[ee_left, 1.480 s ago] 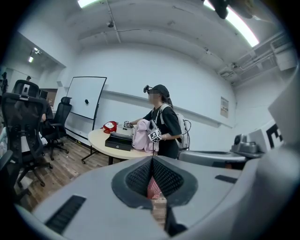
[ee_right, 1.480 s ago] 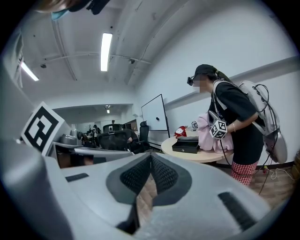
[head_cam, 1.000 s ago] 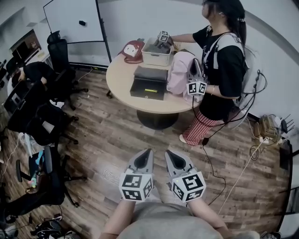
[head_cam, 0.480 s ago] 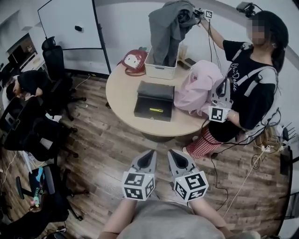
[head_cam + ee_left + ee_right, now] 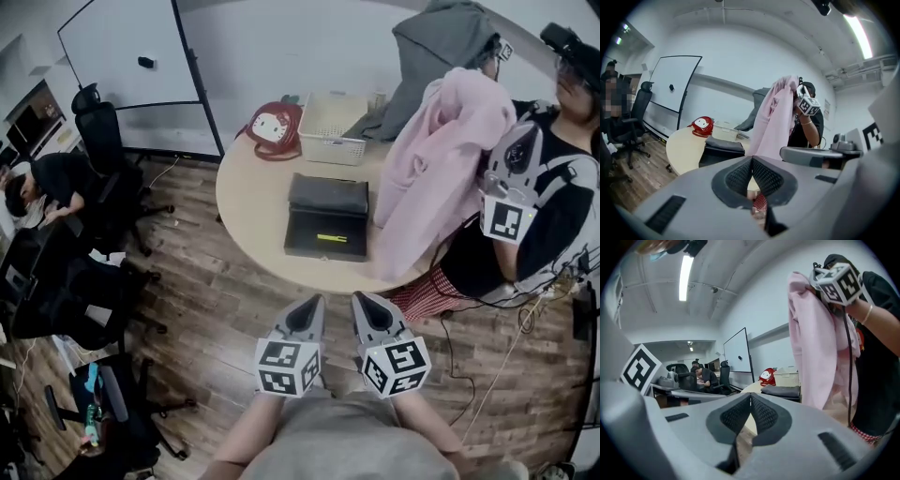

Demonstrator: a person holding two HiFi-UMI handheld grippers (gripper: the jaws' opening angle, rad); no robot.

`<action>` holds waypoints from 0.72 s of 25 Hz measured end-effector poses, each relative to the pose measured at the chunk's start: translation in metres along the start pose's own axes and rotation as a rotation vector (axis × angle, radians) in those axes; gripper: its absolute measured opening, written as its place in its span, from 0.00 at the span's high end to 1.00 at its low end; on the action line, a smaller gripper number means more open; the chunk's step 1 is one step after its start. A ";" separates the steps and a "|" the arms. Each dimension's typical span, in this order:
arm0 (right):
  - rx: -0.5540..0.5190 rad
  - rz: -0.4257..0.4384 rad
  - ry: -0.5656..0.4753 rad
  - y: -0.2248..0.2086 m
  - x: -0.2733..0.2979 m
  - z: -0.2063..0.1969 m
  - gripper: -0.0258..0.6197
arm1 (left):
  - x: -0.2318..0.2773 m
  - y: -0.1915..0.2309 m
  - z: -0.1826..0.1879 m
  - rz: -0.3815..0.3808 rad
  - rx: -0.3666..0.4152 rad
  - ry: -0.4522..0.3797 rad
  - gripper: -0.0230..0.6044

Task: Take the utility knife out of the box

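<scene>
— What is on the table [image 5: 246,202]?
— The box [image 5: 326,217] lies in the middle. Behind it, at the far edge, is a basket [image 5: 333,117], and a bag [image 5: 274,127] is just left of the basket.
— And around the table?
— A person [image 5: 562,220] stands at its right side, with clothes [image 5: 436,178] hanging between them and the box. Chairs [image 5: 98,122] are at the left, with a whiteboard [image 5: 122,66] behind them. The left gripper [image 5: 314,302] and the right gripper [image 5: 361,298] are side by side over the floor [image 5: 211,309], before the table.

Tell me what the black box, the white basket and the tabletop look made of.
Black box: matte, soft-looking top, maybe fabric or leatherette; too small to tell. White basket: likely plastic, thin gridded walls. Tabletop: smooth, pale, probably wood-look laminate.
</scene>
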State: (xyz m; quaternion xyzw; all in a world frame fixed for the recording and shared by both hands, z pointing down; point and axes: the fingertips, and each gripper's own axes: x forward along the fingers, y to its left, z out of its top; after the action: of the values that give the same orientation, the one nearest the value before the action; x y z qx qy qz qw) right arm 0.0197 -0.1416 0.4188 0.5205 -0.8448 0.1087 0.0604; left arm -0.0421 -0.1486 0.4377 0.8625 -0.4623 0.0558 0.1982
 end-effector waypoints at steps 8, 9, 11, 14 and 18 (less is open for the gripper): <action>-0.013 -0.027 0.024 -0.011 0.032 0.004 0.96 | 0.017 0.027 0.000 -0.005 -0.021 0.026 0.96; -0.020 -0.029 0.032 -0.014 0.035 0.003 0.96 | 0.020 0.030 0.000 -0.003 -0.028 0.027 0.96; -0.030 -0.030 0.047 -0.021 0.045 0.002 0.96 | 0.026 0.039 0.000 0.006 -0.041 0.030 0.96; -0.037 -0.023 0.065 -0.033 0.060 0.001 0.96 | 0.034 0.051 0.001 0.025 -0.056 0.036 0.96; -0.037 -0.011 0.071 -0.049 0.082 0.001 0.96 | 0.049 0.066 0.005 0.048 -0.063 0.033 0.96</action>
State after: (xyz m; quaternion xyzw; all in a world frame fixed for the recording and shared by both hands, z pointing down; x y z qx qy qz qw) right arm 0.0269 -0.2343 0.4413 0.5199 -0.8409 0.1111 0.1006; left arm -0.0692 -0.2208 0.4662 0.8434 -0.4812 0.0600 0.2314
